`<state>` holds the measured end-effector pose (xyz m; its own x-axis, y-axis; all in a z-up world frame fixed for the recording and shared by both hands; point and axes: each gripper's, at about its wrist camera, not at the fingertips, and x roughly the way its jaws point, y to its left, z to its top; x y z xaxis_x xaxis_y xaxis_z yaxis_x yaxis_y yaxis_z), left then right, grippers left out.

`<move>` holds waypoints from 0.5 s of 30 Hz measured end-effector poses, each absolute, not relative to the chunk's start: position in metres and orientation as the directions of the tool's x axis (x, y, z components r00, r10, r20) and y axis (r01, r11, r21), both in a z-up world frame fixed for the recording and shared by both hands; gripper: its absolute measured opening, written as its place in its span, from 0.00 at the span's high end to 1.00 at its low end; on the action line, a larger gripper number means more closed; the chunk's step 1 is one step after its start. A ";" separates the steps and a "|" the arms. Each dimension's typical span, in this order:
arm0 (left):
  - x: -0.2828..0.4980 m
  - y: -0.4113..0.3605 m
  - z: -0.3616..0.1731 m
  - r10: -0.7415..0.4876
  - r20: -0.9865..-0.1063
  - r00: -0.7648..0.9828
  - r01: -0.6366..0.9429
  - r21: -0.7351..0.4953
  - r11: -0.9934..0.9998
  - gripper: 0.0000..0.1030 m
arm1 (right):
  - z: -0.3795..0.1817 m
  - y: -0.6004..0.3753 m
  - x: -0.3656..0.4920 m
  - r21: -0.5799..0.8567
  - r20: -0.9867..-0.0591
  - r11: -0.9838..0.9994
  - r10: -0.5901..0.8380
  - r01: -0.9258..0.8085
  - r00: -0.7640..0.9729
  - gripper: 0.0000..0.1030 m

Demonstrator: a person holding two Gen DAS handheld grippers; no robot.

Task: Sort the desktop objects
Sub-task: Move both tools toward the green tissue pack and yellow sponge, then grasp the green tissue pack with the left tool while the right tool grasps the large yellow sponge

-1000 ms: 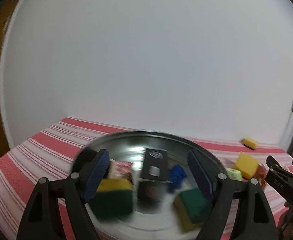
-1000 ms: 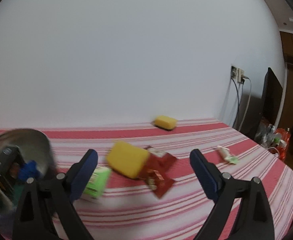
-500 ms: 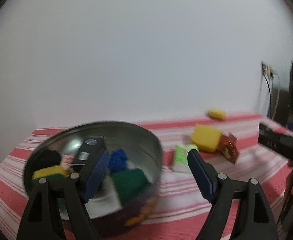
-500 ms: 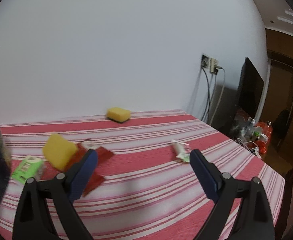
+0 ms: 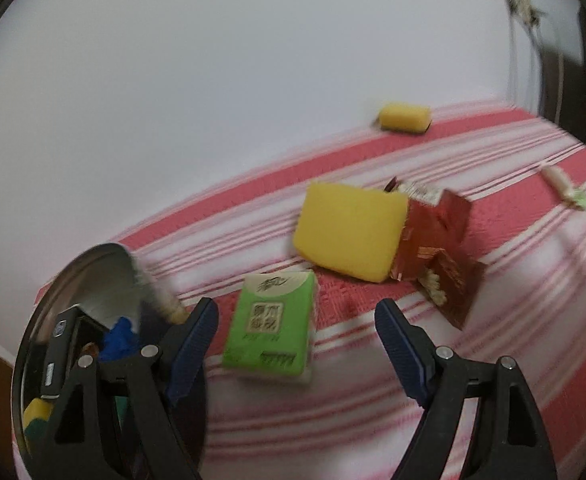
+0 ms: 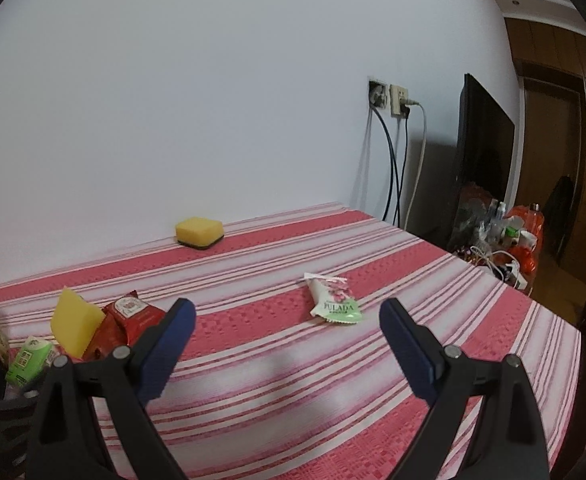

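Round metal bowl [image 5: 89, 276] already holds several items; green tissue pack [image 5: 271, 326], yellow sponges, red packets and white sachet [image 6: 333, 300] remain on striped cloth. Left gripper [image 5: 293, 332] and right gripper [image 6: 287, 334] both gape, empty.

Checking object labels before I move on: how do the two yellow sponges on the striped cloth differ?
The near sponge is propped at a tilt against the red packets; the far sponge lies flat by the wall, alone. The far one shows a dark underside; none shows on the near one. Both are yellow, rounded blocks.
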<state>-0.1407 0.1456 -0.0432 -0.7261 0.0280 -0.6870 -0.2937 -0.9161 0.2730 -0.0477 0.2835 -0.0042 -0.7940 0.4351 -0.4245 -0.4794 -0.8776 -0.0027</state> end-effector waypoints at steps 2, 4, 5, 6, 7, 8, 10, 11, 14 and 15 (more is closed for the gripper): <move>-0.154 0.150 -0.050 0.001 -0.719 -0.695 -0.279 0.268 -0.922 0.20 | -0.005 0.285 -0.049 0.003 -0.430 -0.882 0.425 -0.472 -0.797 0.08; -0.166 0.151 -0.057 -0.018 -0.752 -0.658 -0.263 0.252 -0.931 0.20 | -0.005 0.287 -0.051 0.008 -0.438 -0.883 0.418 -0.469 -0.795 0.08; -0.168 0.152 -0.058 -0.031 -0.747 -0.664 -0.249 0.261 -0.933 0.20 | -0.006 0.286 -0.051 0.009 -0.441 -0.883 0.417 -0.468 -0.795 0.08; -0.170 0.154 -0.058 -0.040 -0.747 -0.664 -0.246 0.268 -0.931 0.20 | -0.006 0.287 -0.051 0.010 -0.443 -0.884 0.416 -0.468 -0.794 0.08; -0.173 0.156 -0.058 -0.042 -0.749 -0.662 -0.247 0.270 -0.931 0.20 | -0.006 0.287 -0.051 0.011 -0.444 -0.883 0.415 -0.468 -0.794 0.08; -0.177 0.158 -0.057 -0.047 -0.756 -0.653 -0.246 0.271 -0.931 0.20 | -0.006 0.287 -0.051 0.012 -0.445 -0.884 0.414 -0.468 -0.794 0.08; -0.184 0.162 -0.058 -0.061 -0.762 -0.645 -0.235 0.273 -0.933 0.19 | -0.006 0.287 -0.051 0.012 -0.446 -0.884 0.413 -0.466 -0.794 0.08; -0.187 0.164 -0.057 -0.066 -0.765 -0.641 -0.229 0.273 -0.934 0.17 | -0.006 0.286 -0.052 0.011 -0.448 -0.884 0.413 -0.466 -0.793 0.08; -0.195 0.160 -0.056 -0.102 -0.786 -0.610 -0.158 0.247 -0.956 0.12 | -0.006 0.287 -0.052 0.017 -0.451 -0.883 0.413 -0.470 -0.791 0.08; -0.195 0.160 -0.056 -0.108 -0.788 -0.607 -0.149 0.246 -0.958 0.12 | -0.006 0.288 -0.051 0.019 -0.453 -0.882 0.412 -0.471 -0.791 0.08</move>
